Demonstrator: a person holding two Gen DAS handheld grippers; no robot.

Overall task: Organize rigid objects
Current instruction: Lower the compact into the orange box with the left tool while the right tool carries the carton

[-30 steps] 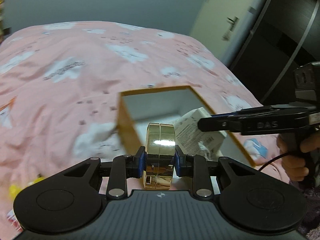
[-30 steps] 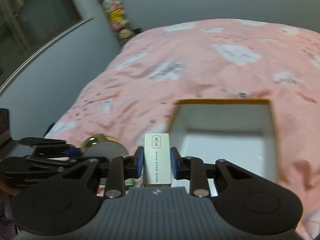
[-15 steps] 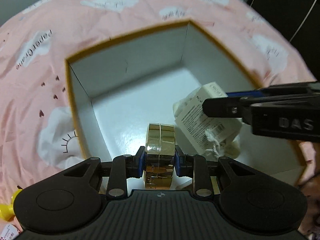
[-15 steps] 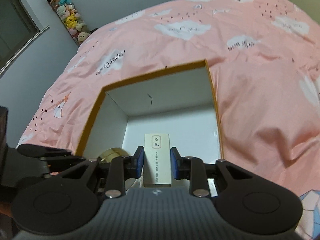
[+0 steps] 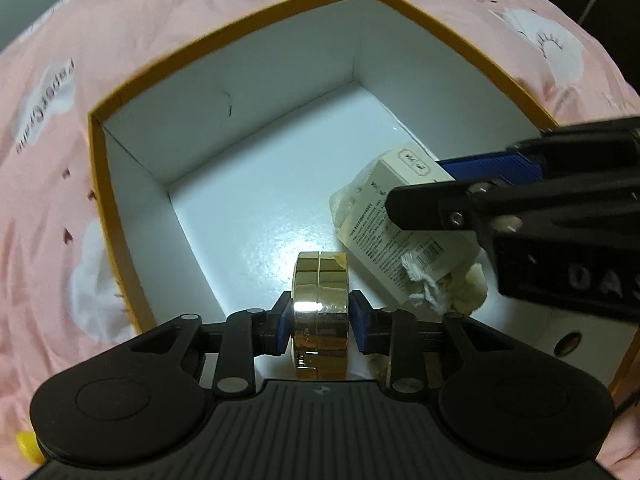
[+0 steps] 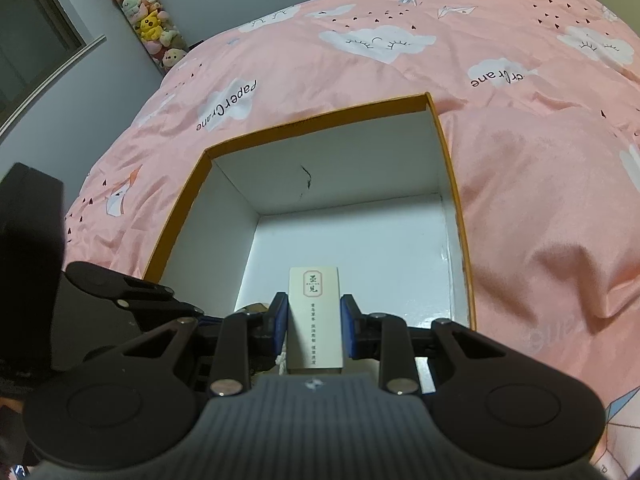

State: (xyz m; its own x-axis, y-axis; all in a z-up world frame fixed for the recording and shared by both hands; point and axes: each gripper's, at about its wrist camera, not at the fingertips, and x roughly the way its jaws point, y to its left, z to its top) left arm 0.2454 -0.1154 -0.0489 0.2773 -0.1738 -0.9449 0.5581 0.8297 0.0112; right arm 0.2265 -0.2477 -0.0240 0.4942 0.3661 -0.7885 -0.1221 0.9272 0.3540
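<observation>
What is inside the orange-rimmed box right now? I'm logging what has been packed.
Inside the box: a gold round case and a cream packet, both between gripper pads. The floor beneath them is hidden.

An open box sits on a bed's quilt; inside it, a round tin stands on edge left of a small carton.

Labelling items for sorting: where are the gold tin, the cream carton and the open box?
gold tin (image 5: 320,280), left wrist view, shiny rim.
cream carton (image 6: 315,316), right wrist view, printed face.
open box (image 5: 256,92), left wrist view, white inner wall.
</observation>
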